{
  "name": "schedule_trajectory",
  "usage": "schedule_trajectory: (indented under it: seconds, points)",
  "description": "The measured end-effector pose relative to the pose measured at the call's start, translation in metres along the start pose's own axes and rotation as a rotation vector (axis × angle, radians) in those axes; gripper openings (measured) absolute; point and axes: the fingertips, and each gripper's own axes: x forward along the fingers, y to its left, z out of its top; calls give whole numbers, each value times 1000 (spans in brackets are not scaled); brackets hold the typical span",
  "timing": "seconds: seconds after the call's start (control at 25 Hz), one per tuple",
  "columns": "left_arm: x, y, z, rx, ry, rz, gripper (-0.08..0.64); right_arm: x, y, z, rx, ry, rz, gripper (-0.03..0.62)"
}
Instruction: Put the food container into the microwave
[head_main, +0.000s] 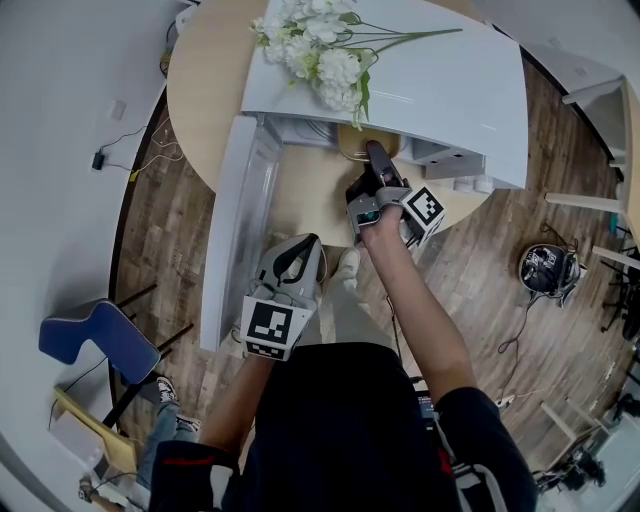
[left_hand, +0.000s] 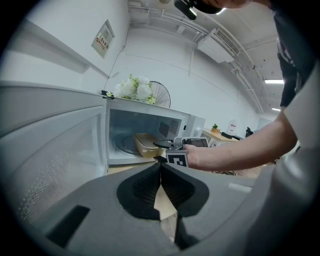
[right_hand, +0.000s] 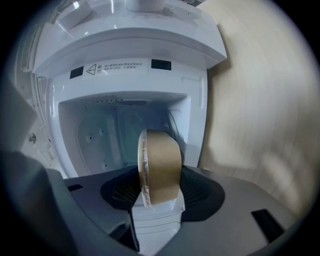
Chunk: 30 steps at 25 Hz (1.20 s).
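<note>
The floor (head_main: 480, 260) is wooden plank, and a round pale table (head_main: 200, 90) stands on it. At far left a blue chair (head_main: 95, 340) sits well apart from the table.

The microwave door (head_main: 235, 220) is swung fully open to the left. Just right of the door, the left gripper (left_hand: 161, 170) is held low, in front of the open cavity. Its jaws are closed tip to tip with nothing between them.

The white microwave (head_main: 440, 80) sits on the table with a spray of white flowers (head_main: 320, 50) lying on its top.

The food container (right_hand: 160, 167), tan with a clear lid, is inside the mouth of the cavity, over the near edge of the glass turntable (left_hand: 122, 144). Whether its base touches the turntable cannot be determined.

The right gripper (head_main: 376, 165) reaches into the opening at arm's length. Its jaws are clamped on the container's two sides, gripping it at its near end.
</note>
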Motion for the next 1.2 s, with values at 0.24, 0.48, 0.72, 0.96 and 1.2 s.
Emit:
schedule_trajectory:
  seconds: [0.24, 0.48, 0.72, 0.96, 1.2]
  points:
    - [1, 2, 2, 2, -3, 0, 18, 3, 2, -1, 9, 8, 20, 213]
    - [1, 1, -1, 10, 3, -5, 18, -4, 4, -3, 4, 28, 27, 250]
    - [2, 0, -3, 11, 6, -11, 18, -17, 1, -3, 10, 35, 37, 259]
    - [5, -3, -1, 15, 4, -27, 17, -41, -1, -7, 5, 35, 45, 258]
    - [10, -7, -1, 27, 6, -41, 18, -56, 2, -9, -201, 86, 5, 169]
